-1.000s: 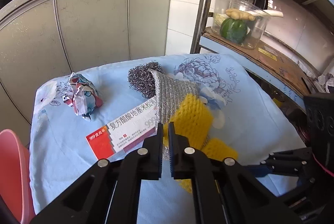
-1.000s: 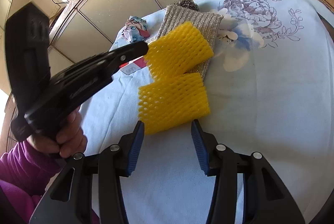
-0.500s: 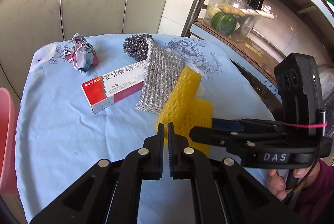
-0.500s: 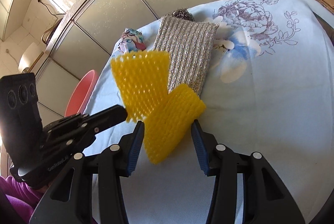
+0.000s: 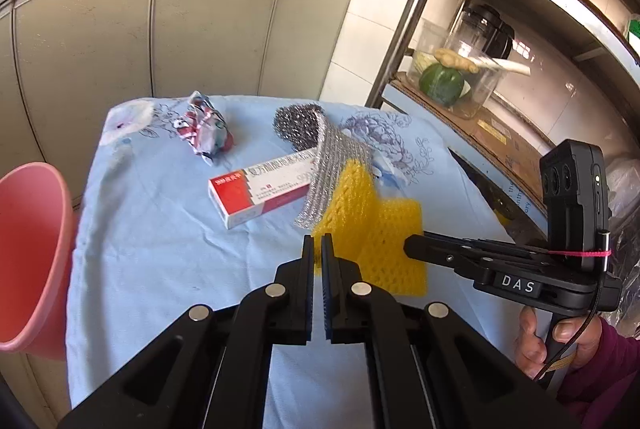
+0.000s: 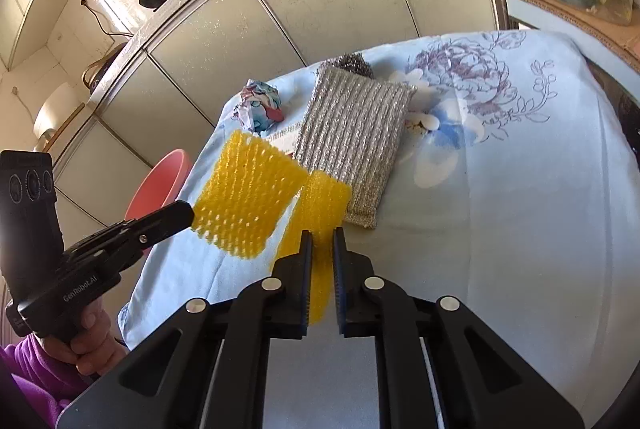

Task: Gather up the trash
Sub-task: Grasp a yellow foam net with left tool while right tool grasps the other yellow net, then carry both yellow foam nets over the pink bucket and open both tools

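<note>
Two yellow foam nets are held above the blue flowered tablecloth (image 5: 160, 229). My left gripper (image 5: 316, 249) is shut on one yellow net (image 6: 248, 197), lifted clear of the cloth. My right gripper (image 6: 320, 241) is shut on the other yellow net (image 6: 320, 205), which also shows in the left wrist view (image 5: 392, 233). On the cloth lie a red and white medicine box (image 5: 256, 189), a crumpled wrapper (image 5: 208, 133), a silver scrubbing cloth (image 6: 352, 137) and a steel wool ball (image 5: 292, 121).
A pink basin (image 5: 28, 253) stands at the table's left edge. Grey cabinet doors (image 5: 200, 29) run behind the table. A metal shelf rack (image 5: 500, 89) with a jar and green squash stands at the right.
My right gripper has shut on the second yellow net. My left gripper has lifted its net up and to the left, away from the other one.
</note>
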{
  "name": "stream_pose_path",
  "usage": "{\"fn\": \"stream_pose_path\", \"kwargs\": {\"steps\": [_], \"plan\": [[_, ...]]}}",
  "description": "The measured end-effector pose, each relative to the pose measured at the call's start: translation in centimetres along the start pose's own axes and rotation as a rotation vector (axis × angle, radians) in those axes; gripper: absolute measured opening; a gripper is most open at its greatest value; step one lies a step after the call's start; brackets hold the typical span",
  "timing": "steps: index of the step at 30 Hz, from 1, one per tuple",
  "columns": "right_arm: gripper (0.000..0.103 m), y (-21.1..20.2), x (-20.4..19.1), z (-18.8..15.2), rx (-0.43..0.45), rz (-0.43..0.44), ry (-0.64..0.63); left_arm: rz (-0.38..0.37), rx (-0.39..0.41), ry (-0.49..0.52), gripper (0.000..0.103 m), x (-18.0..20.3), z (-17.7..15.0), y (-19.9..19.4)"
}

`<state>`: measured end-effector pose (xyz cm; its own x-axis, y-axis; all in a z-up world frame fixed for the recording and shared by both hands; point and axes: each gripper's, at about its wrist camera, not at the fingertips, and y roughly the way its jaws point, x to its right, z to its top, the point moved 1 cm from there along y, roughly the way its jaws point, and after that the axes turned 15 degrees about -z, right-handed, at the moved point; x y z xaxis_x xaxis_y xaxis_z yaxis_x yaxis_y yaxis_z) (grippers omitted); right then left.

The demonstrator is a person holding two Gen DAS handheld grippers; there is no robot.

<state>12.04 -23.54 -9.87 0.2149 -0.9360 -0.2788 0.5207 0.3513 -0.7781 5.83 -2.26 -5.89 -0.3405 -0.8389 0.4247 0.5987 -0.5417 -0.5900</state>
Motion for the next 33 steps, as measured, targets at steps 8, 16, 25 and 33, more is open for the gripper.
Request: {"fn": "stream_pose_path", "kwargs": {"steps": [8,16,25,33], "plan": [[0.010,-1.3,-0.5,0.7,0.051,-0.020,-0.028,0.041,0.060,-0.008,0.003,-0.6,0.8,-2.4],[0.010,-1.9,-1.6,1.8,0.085,-0.003,-0.061,0.080,0.112,-0.015,0.003,-1.1,1.6,-4.5],[0.010,-2.2,-3.5,3.1,0.108,0.013,-0.097,0.105,0.151,-0.029,0.003,-2.1,2.0,-6.2],[0.010,-1.7,-5.1,4.2,0.101,0.034,-0.117,0.137,0.197,-0.051,0.003,-3.2,2.2,-8.1]]}}
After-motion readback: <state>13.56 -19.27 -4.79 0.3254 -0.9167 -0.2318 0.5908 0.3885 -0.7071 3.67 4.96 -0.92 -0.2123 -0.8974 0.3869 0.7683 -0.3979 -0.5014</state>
